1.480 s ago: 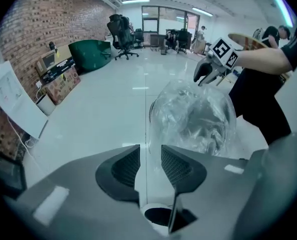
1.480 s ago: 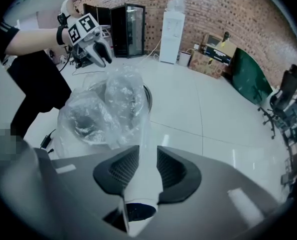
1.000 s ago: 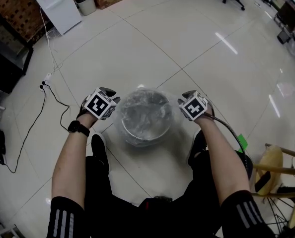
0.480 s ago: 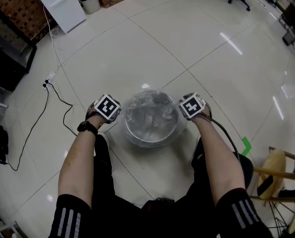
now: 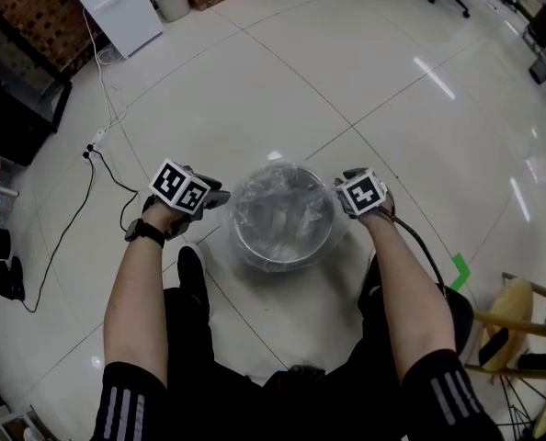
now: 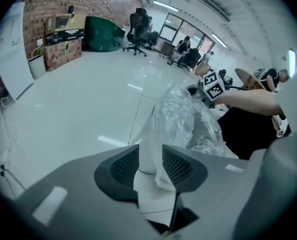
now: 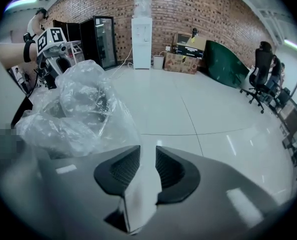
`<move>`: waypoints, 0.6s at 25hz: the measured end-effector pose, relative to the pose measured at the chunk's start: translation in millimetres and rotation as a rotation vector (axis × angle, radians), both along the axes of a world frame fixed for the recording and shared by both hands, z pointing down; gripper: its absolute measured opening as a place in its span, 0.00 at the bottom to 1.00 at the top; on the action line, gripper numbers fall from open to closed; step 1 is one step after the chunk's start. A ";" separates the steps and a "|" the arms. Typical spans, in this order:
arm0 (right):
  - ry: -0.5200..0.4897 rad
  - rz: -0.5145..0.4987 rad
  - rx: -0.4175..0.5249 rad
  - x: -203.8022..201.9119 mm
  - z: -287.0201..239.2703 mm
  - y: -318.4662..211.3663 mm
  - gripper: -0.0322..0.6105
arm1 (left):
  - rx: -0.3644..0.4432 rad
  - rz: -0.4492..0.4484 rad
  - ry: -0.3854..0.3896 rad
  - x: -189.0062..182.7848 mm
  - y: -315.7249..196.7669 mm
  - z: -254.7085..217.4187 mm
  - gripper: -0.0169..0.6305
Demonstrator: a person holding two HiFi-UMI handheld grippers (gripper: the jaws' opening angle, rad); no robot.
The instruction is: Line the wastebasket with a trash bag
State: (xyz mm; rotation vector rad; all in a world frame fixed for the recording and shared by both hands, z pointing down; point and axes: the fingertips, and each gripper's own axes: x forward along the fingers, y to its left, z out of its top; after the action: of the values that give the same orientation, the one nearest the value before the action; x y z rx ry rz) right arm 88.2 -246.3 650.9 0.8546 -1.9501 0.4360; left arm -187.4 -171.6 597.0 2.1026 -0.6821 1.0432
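- The floor (image 5: 255, 90) carries the wastebasket (image 5: 275, 263) just ahead of my knees, with one claw at each side of it
- The trash bag (image 5: 280, 211) sits inside, its clear film bunched over the rim
- My right claw (image 7: 147, 166) is narrow and pinches the film
- My left claw (image 6: 150, 156) has just been opening, with film loose between its jaws; I'd close lower and pull both sides down evenly
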 end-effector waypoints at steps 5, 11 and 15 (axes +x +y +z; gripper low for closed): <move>-0.012 0.005 -0.001 1.0 0.1 -0.5 0.22 | -0.007 0.099 -0.078 16.8 12.8 15.9 0.09; -0.021 -0.011 0.033 -4.6 2.2 -7.4 0.22 | 0.091 0.022 -0.198 -0.3 -12.7 19.4 0.02; -0.033 -0.018 -0.026 -7.4 24.0 -0.3 0.22 | 0.108 -0.006 -0.290 -7.6 -15.9 36.3 0.02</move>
State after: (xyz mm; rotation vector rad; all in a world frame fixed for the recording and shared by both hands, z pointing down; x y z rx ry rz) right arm 80.8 -246.6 674.8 0.8171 -1.9773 0.4664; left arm -194.9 -187.5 633.3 2.0569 -0.9012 1.3513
